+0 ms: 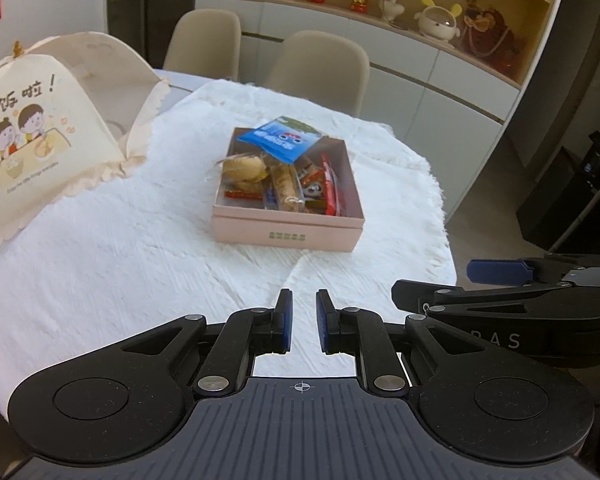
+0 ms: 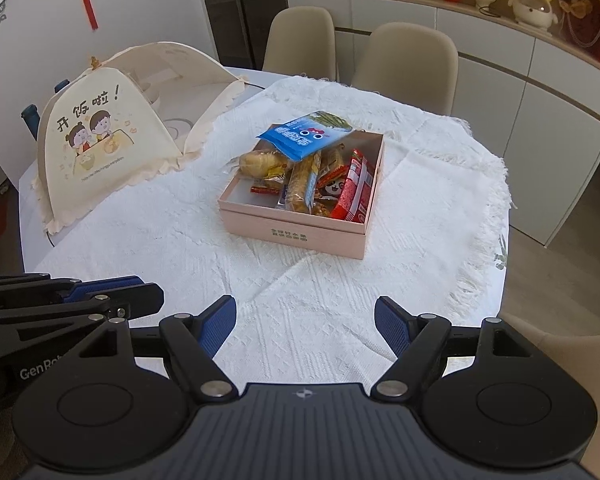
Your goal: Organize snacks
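Note:
A pink cardboard box [image 1: 286, 230] [image 2: 296, 234] sits mid-table on the white cloth, holding several wrapped snacks. A blue packet [image 1: 280, 140] [image 2: 304, 138] lies on top at its far edge; a red packet [image 2: 354, 188] leans at its right side. My left gripper [image 1: 303, 298] hovers above the near cloth, jaws nearly closed with a narrow gap, holding nothing. My right gripper [image 2: 305, 306] is open and empty, also near the table's front edge. Each gripper shows in the other's view, the right one [image 1: 496, 276] and the left one [image 2: 112, 284].
A cream fabric food cover [image 1: 40, 136] [image 2: 112, 136] with cartoon children stands at the left of the table. Two beige chairs [image 1: 316, 64] [image 2: 404, 64] stand behind the table. The round table's edge [image 2: 496, 264] falls away at the right.

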`<control>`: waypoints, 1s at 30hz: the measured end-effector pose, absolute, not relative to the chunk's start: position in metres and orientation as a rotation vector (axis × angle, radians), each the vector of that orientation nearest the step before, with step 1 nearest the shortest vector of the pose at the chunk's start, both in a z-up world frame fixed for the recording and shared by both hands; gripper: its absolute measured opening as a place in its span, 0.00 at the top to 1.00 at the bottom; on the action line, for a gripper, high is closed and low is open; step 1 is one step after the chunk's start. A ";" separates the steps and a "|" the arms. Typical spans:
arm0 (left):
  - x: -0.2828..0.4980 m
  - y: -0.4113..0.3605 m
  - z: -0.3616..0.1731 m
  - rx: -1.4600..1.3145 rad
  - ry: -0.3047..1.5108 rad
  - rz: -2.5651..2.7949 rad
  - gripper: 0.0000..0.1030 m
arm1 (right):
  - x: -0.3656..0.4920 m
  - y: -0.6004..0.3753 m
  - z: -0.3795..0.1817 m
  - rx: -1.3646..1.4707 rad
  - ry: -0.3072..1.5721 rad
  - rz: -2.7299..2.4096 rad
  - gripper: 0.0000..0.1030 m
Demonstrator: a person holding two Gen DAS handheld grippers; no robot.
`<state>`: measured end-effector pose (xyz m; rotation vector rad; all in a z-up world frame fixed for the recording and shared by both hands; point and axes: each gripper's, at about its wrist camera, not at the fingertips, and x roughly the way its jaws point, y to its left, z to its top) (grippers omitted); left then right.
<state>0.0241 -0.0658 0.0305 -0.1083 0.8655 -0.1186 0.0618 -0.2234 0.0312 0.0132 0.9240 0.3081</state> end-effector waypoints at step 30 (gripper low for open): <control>0.025 -0.067 0.028 -0.123 0.878 -0.143 0.84 | 0.060 -0.225 0.030 0.030 0.933 0.283 0.25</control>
